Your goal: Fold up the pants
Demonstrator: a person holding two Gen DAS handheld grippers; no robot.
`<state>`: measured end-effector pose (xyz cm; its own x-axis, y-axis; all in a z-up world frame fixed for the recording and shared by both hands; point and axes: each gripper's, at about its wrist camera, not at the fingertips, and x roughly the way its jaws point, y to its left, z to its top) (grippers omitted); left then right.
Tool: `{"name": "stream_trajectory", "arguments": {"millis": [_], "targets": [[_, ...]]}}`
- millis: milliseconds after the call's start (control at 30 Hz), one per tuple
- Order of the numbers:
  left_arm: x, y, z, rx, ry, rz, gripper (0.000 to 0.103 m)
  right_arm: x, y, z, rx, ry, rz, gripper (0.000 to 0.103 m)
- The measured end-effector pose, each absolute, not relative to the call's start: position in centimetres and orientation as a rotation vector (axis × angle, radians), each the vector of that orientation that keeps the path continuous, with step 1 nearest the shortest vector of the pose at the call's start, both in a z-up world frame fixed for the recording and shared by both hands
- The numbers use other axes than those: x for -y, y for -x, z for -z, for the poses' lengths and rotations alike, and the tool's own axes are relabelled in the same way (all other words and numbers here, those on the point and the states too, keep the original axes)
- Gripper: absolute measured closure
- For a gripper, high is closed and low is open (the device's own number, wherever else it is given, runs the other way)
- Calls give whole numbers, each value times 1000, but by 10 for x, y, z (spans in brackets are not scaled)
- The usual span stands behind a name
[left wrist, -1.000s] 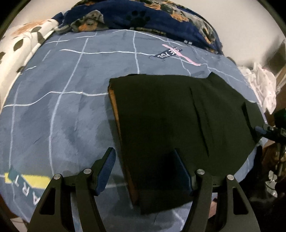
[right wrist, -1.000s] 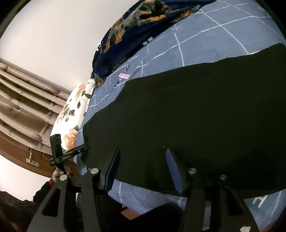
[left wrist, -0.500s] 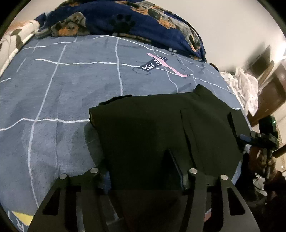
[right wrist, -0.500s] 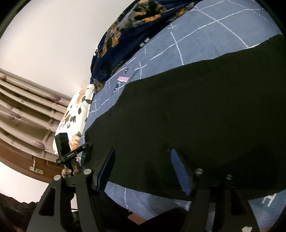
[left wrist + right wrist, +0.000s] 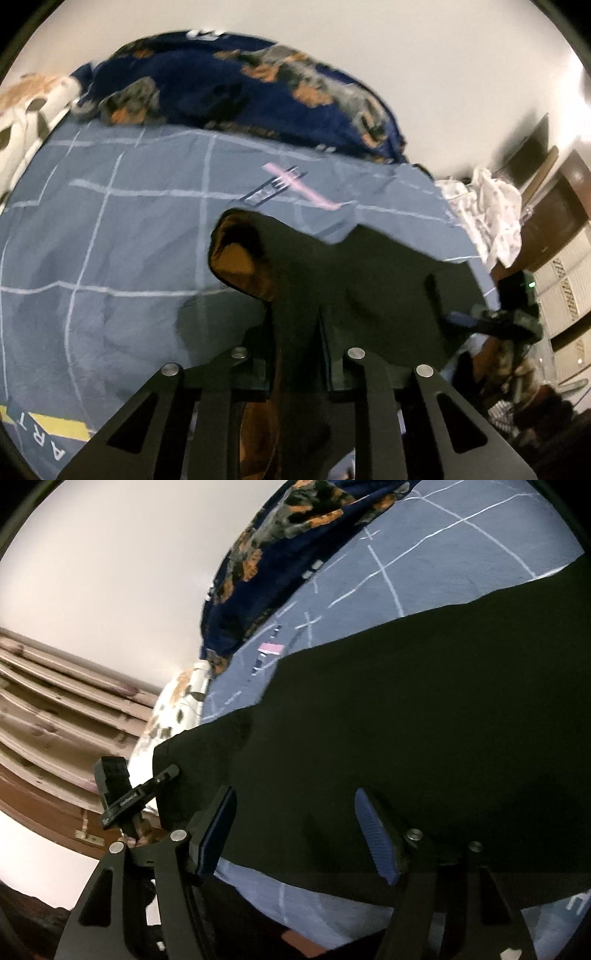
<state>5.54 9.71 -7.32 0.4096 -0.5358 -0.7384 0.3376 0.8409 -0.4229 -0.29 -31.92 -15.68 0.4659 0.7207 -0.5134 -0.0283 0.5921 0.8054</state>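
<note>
Left wrist view, grip: the left gripper (image 5: 295, 332) has just been closing, and its jaws now pinch the near hem of the black pants (image 5: 369, 280), cloth bunched between them.
Left wrist view, change: a second ago the pants lay flat on the blue bedsheet (image 5: 110, 240); now the gripped end is raised and its orange-brown lining (image 5: 240, 258) curls into sight.
Left wrist view, meaning: the fold looks begun; this end probably travels over the rest.
Right wrist view, grip: the right gripper (image 5: 295, 830) stands with jaws apart over the pants (image 5: 406, 720), pressing nothing.
Right wrist view, change: the jaws have spread a little; the cloth here lies flat on the bed as before.
Right wrist view, meaning: this side is not yet taken up.
</note>
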Motion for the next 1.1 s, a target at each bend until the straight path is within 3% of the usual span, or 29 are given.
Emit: {"name": "stream_trajectory", "arguments": {"millis": [267,500,633,733,1100], "targets": [[-34,-59,44,-1016,263,672,84,286,-5,146,-960,-876,-715,31],[31,-54,58,-1068,229,776,82,241,-12,146,-980,-876,-870,24],[54,-52,64,-1088,201,818,73,225,-13,150,-996,-901,-932,22],[67,-53,62,-1099,191,852,57,221,-12,152,-998,-914,-966,16],[62,-75,55,-1150,348,945,41,253,-20,157,-956,-1074,-955,7]]}}
